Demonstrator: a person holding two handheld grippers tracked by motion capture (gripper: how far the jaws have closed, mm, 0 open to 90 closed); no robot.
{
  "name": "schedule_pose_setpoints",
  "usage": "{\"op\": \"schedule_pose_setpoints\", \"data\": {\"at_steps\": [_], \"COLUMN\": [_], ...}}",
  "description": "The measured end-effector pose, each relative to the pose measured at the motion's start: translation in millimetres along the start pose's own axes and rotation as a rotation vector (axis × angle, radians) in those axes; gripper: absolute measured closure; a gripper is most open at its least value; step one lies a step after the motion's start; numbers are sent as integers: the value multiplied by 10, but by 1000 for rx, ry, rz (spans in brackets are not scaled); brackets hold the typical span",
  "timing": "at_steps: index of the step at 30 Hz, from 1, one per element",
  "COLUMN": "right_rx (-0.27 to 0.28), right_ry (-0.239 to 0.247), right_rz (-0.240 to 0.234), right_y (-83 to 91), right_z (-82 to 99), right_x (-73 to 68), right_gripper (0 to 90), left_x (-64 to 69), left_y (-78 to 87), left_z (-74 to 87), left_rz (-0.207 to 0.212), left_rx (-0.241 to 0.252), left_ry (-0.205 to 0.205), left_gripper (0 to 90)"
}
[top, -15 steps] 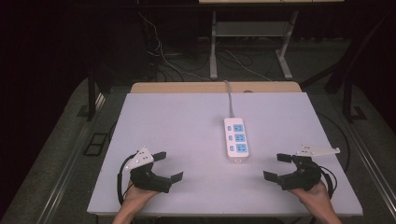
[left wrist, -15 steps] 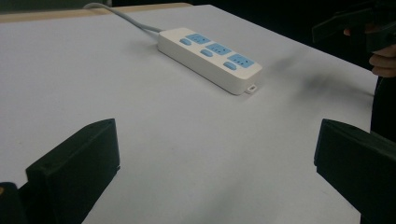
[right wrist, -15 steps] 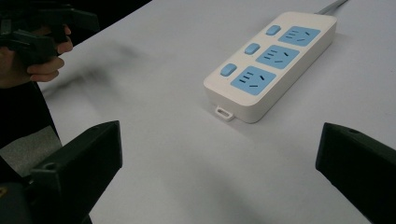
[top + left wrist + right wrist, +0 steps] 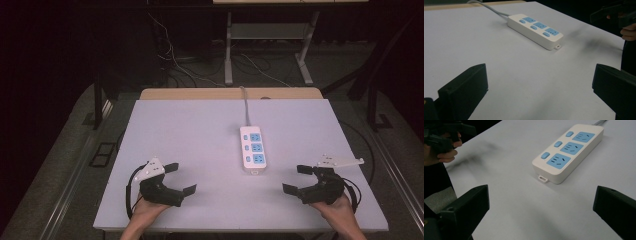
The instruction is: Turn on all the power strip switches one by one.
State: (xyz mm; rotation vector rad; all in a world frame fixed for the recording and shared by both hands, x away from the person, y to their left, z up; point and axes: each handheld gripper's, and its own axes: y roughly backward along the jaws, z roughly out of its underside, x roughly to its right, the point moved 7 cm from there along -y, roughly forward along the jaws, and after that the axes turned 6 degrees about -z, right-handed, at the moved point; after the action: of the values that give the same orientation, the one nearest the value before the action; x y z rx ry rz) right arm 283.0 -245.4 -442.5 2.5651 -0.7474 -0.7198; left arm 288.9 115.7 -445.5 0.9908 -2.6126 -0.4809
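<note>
High view: I look forward and down from above the near edge, far enough to take in the whole table.
Left gripper view: low over the tabletop, near, facing the power strip from its left.
Right gripper view: low, near, facing the same strip from its right.
Shared ground: all three of my views hold the strip and surrounding tabletop.

pwr strip: smooth white plastic | table: matt | jaws: matt blk
</note>
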Motion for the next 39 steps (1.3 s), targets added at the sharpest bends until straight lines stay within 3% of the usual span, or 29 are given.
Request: {"op": "schedule_pose_setpoints", "data": {"at_steps": [20, 39], "right_rx": [-44, -92], "right_ry": [-11, 0], "right_rz": [6, -11], "right_y": [51, 75], "right_z": [17, -148], "right_x": [77, 122], "right_gripper": [5, 5], "left_x": [-4, -54], "left_y": [-3, -14], "left_z": [12, 31], "left_rz": [-3, -12], "left_rx": [-1, -2], "left_ry": [9, 28], "left_gripper": [0, 0]}}
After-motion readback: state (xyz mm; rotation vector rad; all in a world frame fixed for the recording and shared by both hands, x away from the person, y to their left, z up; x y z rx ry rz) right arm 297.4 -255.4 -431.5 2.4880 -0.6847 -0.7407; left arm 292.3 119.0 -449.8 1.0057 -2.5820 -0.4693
